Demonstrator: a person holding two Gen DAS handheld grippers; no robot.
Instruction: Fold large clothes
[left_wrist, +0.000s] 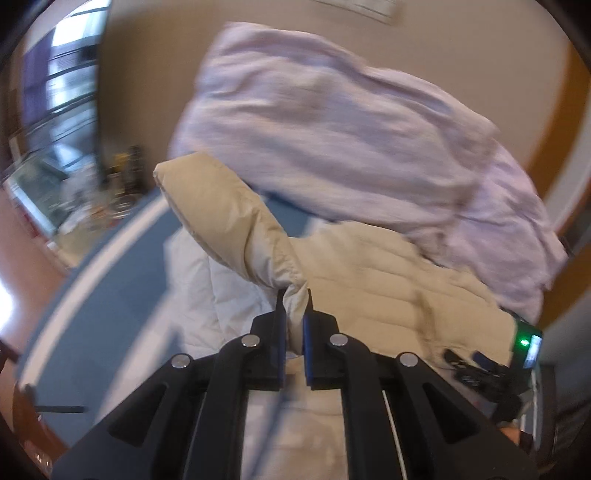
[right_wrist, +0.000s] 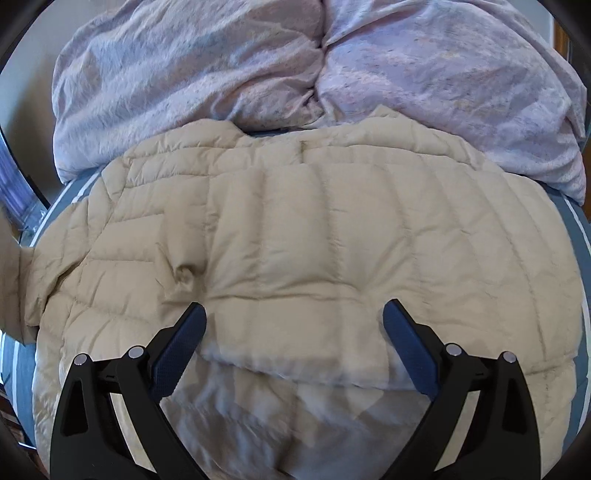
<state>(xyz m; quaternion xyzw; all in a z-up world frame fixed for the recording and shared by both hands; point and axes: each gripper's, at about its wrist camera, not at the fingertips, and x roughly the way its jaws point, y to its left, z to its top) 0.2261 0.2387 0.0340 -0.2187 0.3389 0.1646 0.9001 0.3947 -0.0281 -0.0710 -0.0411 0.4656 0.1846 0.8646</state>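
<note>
A large beige quilted puffer jacket (right_wrist: 314, 229) lies spread on the bed, its pale lining showing at the near hem. My left gripper (left_wrist: 294, 299) is shut on the cuff of the jacket's sleeve (left_wrist: 229, 218) and holds the sleeve lifted above the jacket body (left_wrist: 388, 280). My right gripper (right_wrist: 293, 314) is open, its fingers (right_wrist: 184, 339) wide apart just above the jacket's near part, holding nothing. The right gripper also shows at the right edge of the left wrist view (left_wrist: 480, 369).
A bunched lilac duvet (right_wrist: 258, 74) lies on the bed behind the jacket and also fills the upper left wrist view (left_wrist: 332, 122). The blue bed sheet with white stripes (left_wrist: 122, 266) shows at the left. A window and cluttered floor items (left_wrist: 92, 192) are at far left.
</note>
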